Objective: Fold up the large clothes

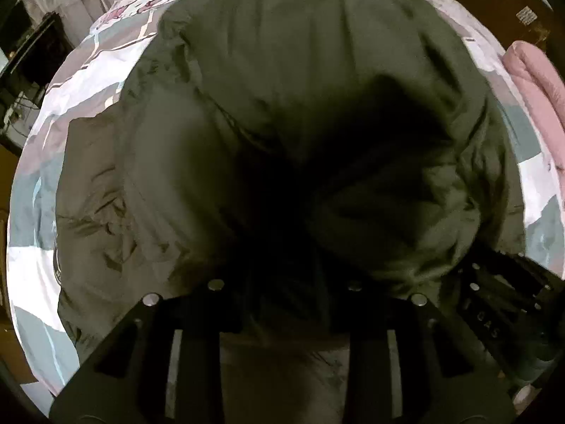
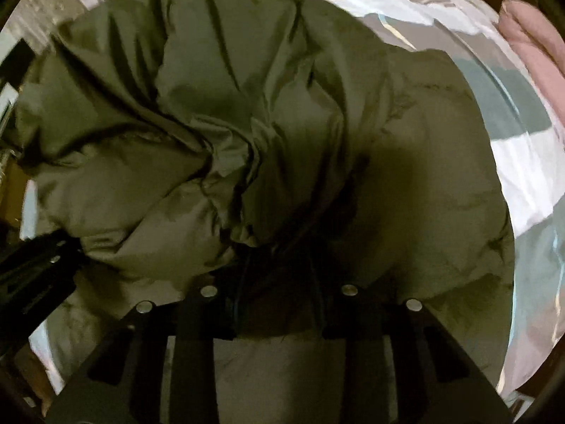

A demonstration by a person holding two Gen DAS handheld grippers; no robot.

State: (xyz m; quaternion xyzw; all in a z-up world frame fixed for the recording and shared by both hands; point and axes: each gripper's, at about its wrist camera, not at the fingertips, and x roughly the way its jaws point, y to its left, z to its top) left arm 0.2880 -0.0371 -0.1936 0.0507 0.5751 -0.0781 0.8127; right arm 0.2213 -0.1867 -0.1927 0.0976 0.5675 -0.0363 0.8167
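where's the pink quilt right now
The folded pink quilt sits at the far right edge in both wrist views, on the patterned bedsheet, beyond the olive jacket.

The left claw (image 1: 286, 304) is matte black, built from flat plates with long rectangular slots cut through them. Four round silver screw heads sit across its front edge, two on each side, the outer pair lower than the inner pair. Its fingertips are lost in shadow. To its right another black body shows, carrying small silver screws and faint pale lettering too blurred to read.

The right claw (image 2: 279, 307) has the same black slotted plates and the same four silver screw heads. To its left a black bar with small silver screws shows.
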